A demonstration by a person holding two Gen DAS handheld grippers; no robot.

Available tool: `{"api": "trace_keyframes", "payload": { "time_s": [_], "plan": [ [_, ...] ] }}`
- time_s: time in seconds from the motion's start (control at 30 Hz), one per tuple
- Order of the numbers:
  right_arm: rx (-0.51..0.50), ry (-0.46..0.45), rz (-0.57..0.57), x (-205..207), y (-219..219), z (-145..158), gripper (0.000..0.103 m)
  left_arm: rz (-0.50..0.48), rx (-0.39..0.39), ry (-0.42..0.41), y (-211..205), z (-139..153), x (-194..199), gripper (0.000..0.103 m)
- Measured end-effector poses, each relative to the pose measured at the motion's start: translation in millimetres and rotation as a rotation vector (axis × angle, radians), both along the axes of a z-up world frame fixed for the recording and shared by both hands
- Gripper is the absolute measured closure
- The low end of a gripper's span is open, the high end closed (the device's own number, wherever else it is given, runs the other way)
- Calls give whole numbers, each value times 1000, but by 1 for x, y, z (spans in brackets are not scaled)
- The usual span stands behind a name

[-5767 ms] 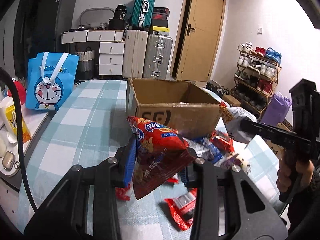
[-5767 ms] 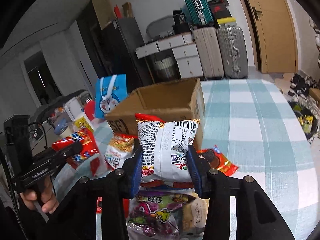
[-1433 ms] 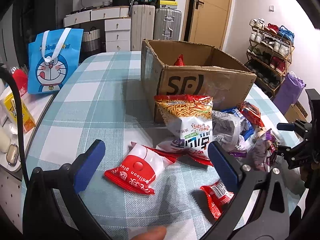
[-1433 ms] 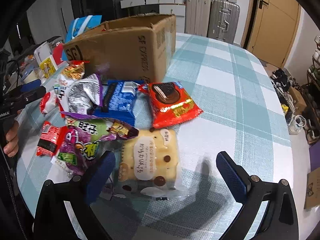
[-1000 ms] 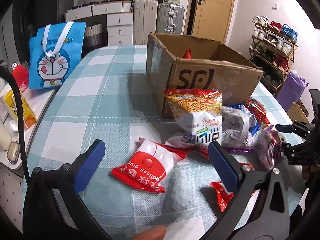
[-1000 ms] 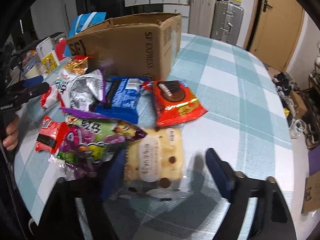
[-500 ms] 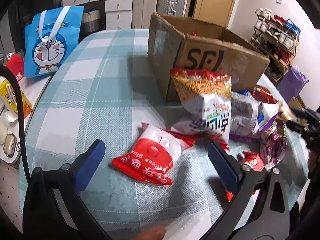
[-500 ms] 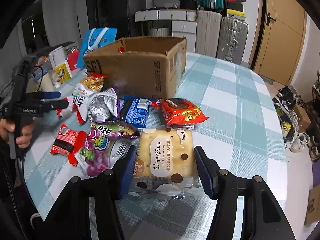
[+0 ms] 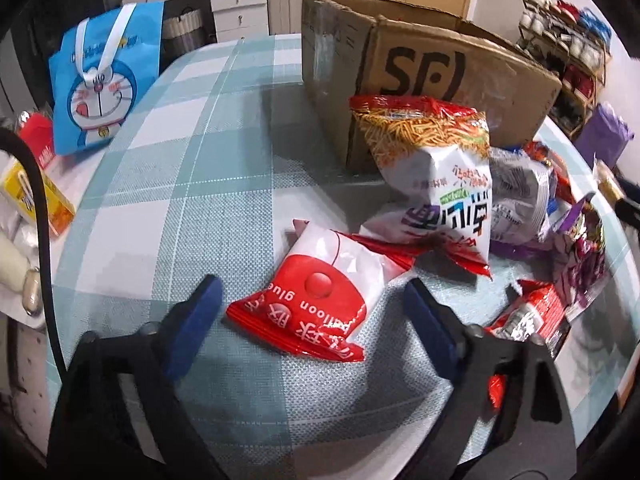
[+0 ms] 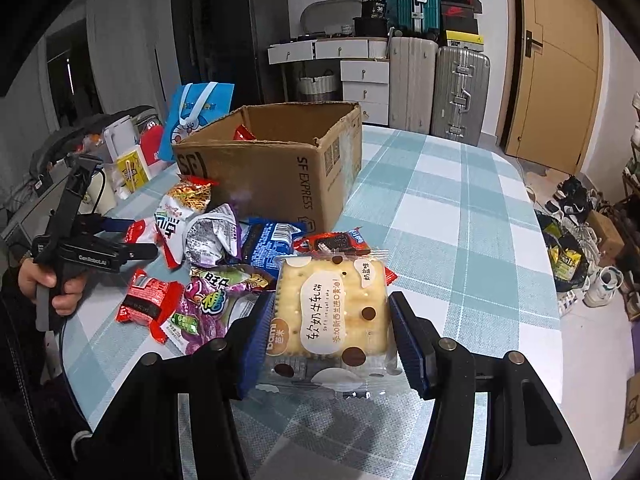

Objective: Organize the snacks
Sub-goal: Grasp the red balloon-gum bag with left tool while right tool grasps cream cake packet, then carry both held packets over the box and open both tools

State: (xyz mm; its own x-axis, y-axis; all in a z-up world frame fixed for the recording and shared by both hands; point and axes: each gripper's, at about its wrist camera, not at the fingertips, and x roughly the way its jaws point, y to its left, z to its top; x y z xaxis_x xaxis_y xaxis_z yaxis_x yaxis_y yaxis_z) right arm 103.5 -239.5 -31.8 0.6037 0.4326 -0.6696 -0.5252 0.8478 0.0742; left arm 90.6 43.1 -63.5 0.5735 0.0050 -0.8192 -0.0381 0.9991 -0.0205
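My right gripper [image 10: 330, 338] is shut on a cracker sandwich pack [image 10: 334, 312] and holds it above the checked table [image 10: 460, 240]. My left gripper [image 9: 310, 316] is open, its blue pads on either side of a red and white balloon glue pack [image 9: 320, 296] that lies flat on the table [image 9: 180, 200]. The open SF cardboard box [image 9: 420, 64] stands behind the snack pile; it also shows in the right wrist view [image 10: 280, 168]. A noodle snack bag [image 9: 436, 168] leans against the box.
Loose snacks lie by the box: a silver bag [image 10: 210, 236], a blue pack [image 10: 266, 242], a purple candy bag [image 10: 204, 304], a red pack [image 10: 146, 300]. A blue Doraemon bag [image 9: 102, 80] stands at the table's left. Suitcases [image 10: 460, 92] and drawers stand behind.
My right gripper closed on the cracker pack and lifted it off the table. My left gripper moved down and forward and narrowed around the balloon glue pack.
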Motion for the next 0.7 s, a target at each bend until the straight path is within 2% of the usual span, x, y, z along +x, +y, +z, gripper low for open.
{"api": "trace_keyframes", "payload": {
  "time_s": [0.03,0.2,0.43,0.7],
  "plan": [
    [-3,1,1,0,1,-1,45,-12,-3,-5,-1,1,-1,25],
    [-3,7,7,1,3,-3,45,-67,-4,-28,-7,4,-6,54],
    [13,-6,19,-2,6,0,45,-132,-13,-44,-15,12,-13,55],
    [21,-13,11,-2,5,1,45,-111,-35,-47,-9,15,-27,55]
  ]
}}
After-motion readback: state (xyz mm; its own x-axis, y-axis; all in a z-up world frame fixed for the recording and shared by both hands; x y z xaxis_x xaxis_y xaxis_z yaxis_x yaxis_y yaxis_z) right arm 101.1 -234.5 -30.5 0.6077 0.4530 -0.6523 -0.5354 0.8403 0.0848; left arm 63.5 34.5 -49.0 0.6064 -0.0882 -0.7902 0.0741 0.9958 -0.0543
